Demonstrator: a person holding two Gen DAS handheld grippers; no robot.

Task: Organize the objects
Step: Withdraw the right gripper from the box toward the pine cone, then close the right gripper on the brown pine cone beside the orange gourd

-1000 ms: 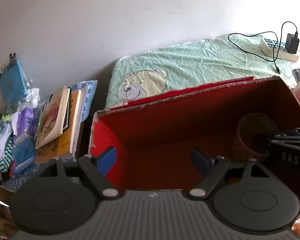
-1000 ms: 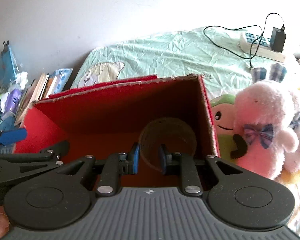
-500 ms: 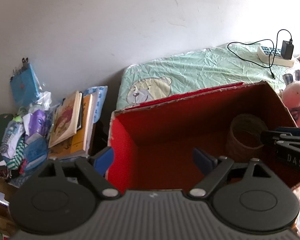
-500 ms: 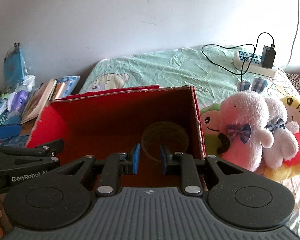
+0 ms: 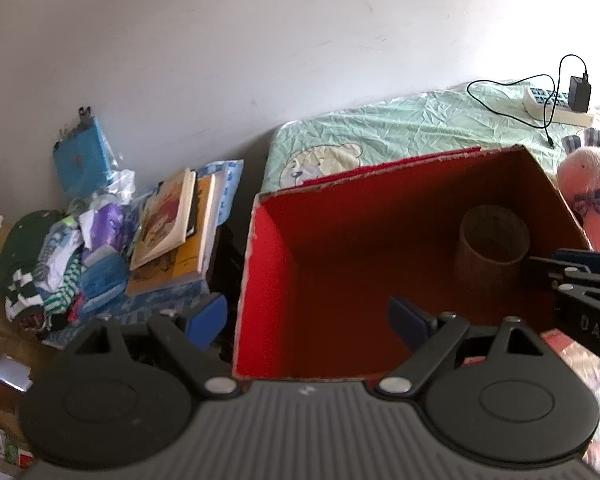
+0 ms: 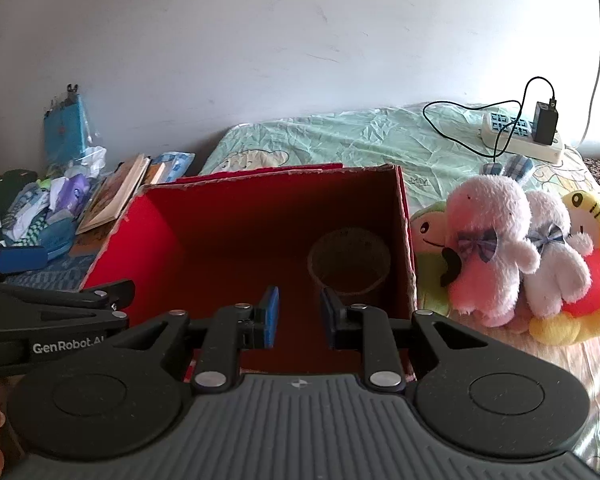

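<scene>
Both tongs are hovering empty at the near rim of the red box (image 6: 148, 236): the left tongs (image 5: 306, 318) gaping wide, the right tongs (image 6: 298, 314) parted by a narrow gap, gripping nothing. A brown cup (image 6: 348, 260) is sitting in the box's far right corner, close against the right wall. The plush toys (image 6: 512, 252) are waiting on the bed, just right of the box. Likely risk: reaching right for a toy, a tong could be clipping the box's frayed right wall and shoving it. The box's left half is lying open, offering room; the cup is crowding the right corner.
</scene>
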